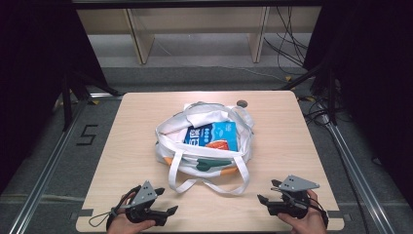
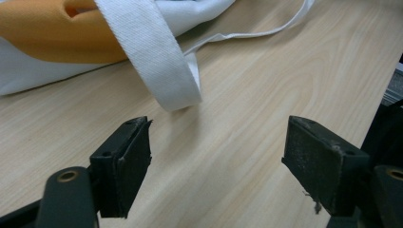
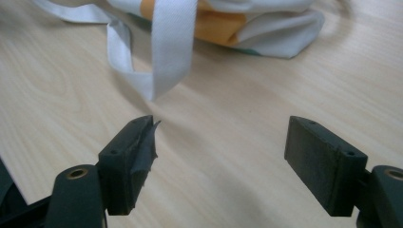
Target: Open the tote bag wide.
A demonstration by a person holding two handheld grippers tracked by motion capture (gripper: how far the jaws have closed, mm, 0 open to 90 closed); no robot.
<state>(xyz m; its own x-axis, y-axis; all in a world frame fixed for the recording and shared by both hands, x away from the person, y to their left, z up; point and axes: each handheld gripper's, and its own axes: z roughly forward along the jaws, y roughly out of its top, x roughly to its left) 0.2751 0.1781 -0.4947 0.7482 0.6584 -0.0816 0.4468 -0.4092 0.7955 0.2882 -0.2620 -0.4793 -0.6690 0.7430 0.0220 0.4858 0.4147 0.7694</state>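
A white tote bag [image 1: 204, 146] with orange and green print lies in the middle of the wooden table [image 1: 131, 146], mouth open, with a blue packet [image 1: 214, 135] inside. Its white straps [image 1: 207, 183] loop toward the front edge. My left gripper [image 1: 165, 201] rests low at the front left, open, jaws pointing right. In the left gripper view the open left gripper [image 2: 216, 161] has only bare wood between its pads, with a strap loop [image 2: 157, 52] just ahead. My right gripper [image 1: 267, 191] sits at the front right, open. In its own view the right gripper [image 3: 221, 156] faces the strap [image 3: 168, 42] and the bag's corner [image 3: 266, 28].
A small dark round object [image 1: 241, 103] sits at the table's far edge. Wooden shelving [image 1: 195, 29] stands beyond the table, with cables [image 1: 287, 53] on the floor at the back right. Metal rails [image 1: 48, 165] run along both sides of the table.
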